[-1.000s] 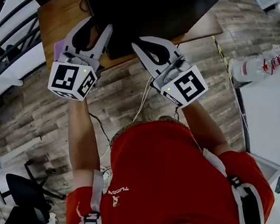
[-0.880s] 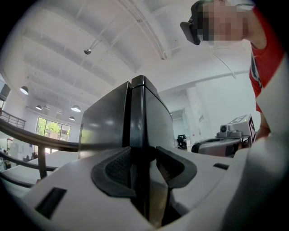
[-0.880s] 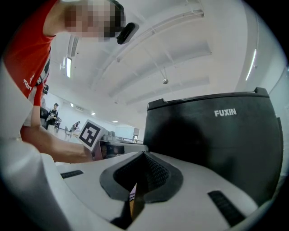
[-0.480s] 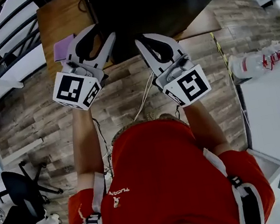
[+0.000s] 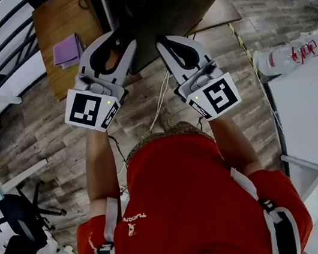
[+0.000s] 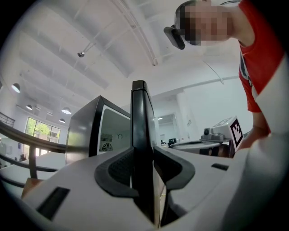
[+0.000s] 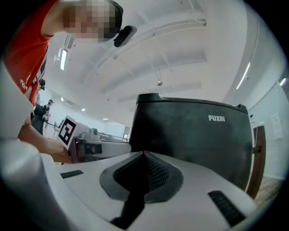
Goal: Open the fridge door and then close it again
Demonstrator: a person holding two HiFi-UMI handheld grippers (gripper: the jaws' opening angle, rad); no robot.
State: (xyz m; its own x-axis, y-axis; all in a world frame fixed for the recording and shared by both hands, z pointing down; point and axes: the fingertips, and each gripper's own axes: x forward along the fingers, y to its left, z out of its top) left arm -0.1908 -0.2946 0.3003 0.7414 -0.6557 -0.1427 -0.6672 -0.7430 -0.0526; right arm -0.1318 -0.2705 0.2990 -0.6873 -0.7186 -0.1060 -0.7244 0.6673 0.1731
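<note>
Left gripper point(image 5: 123, 38), jaws just narrowed, clamped on the upright free edge of the door point(image 6: 139, 117), standing open from the fridge point(image 6: 83, 131). Right gripper point(image 7: 144, 158) fully closed, empty, facing the door's outer face. Likely stiff, fairly heavy, smooth; best gripped along that edge.

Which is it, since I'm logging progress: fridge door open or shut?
Open: in the left gripper view the door stands edge-on, swung clear of the fridge, whose white interior shows.

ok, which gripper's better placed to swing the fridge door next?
Left. The left gripper has just been closing its jaws on the fridge door edge between them; the right gripper is shut, empty, merely facing the door's front.
</note>
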